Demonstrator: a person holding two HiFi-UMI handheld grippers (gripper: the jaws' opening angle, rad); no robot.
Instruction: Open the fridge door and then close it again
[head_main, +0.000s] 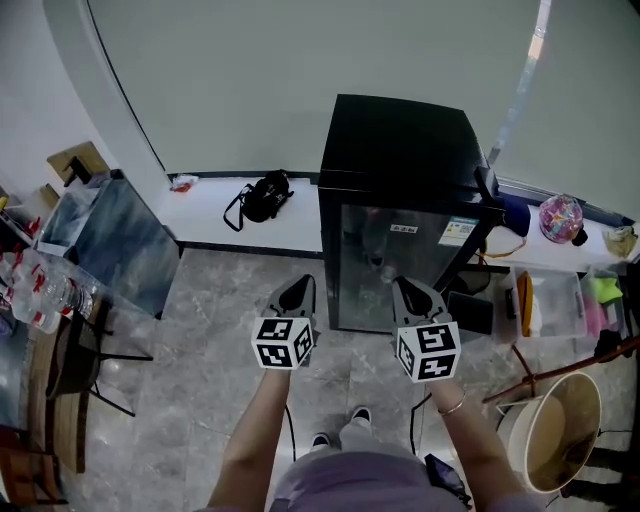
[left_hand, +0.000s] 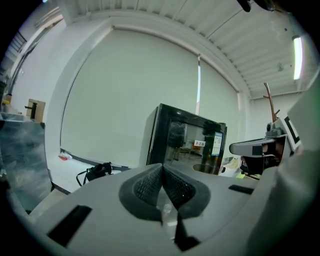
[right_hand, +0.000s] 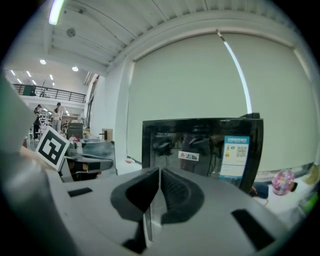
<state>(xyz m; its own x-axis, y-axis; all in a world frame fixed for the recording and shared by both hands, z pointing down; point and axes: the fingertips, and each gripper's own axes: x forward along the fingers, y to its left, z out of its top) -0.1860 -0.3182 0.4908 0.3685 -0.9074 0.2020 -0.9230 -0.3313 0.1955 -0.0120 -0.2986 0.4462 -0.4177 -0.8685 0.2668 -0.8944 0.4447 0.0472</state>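
fridge: black glass-fronted fridge (head_main: 400, 150) standing on the floor by the wall, straight ahead | door (head_main: 405, 262): shut flush | left gripper (head_main: 298, 290): jaws together, empty, short of the door | right gripper (head_main: 411, 290): likewise | progress: nothing grips the door; opening either pending or already finished, cannot tell which

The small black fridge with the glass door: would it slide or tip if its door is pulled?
This small black fridge is boxy and stands flat on the grey tiled floor, so it likely will not tip. Its glass door looks smooth, perhaps slippery.
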